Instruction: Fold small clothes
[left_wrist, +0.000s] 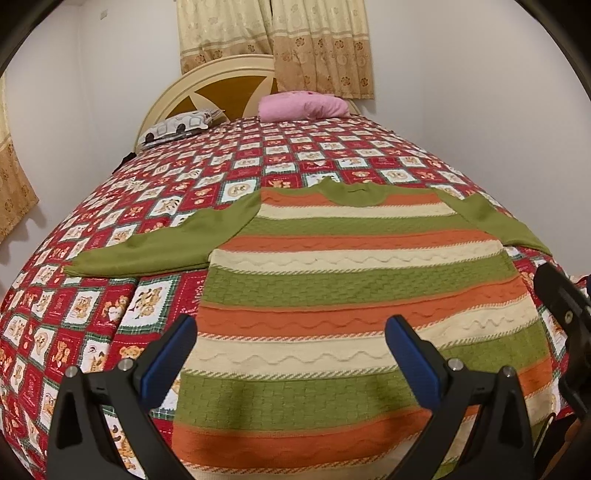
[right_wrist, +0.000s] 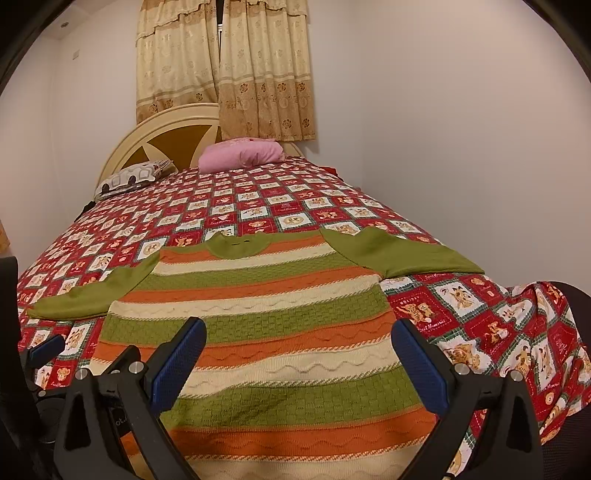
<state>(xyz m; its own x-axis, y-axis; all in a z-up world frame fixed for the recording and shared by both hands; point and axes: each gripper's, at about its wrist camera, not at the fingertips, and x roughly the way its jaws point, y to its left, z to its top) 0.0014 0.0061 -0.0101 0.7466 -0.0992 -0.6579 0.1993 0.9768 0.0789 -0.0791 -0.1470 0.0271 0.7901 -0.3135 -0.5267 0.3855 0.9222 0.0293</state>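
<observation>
Blue pads line our jaws, and on both grippers they stand spread wide with nothing between them. Our left gripper (left_wrist: 290, 332) hangs over the lower left of the sweater (left_wrist: 354, 295), and our right gripper (right_wrist: 299, 336) hangs over its lower right; neither touches the knit that we can see. In the left view the right gripper shows as a dark shape at the right edge, and in the right view a blue pad of the left one shows at the left edge.

The sweater lies flat and face up on the bed, hem toward us and neck away. Its body runs in bands of orange, cream and olive green: the green bands have a basket weave, the orange and cream ones carry raised wavy lines. The collar (right_wrist: 240, 247) and both sleeves are plain olive green, and the sleeves (left_wrist: 159, 240) spread out to each side.

Under it is a red quilt (left_wrist: 55, 325) of bear squares. At the far end lie a pink pillow (right_wrist: 240, 155) and a white patterned one (right_wrist: 129, 177) against a cream headboard (right_wrist: 162, 122), with beige curtains (right_wrist: 225, 66) above.
</observation>
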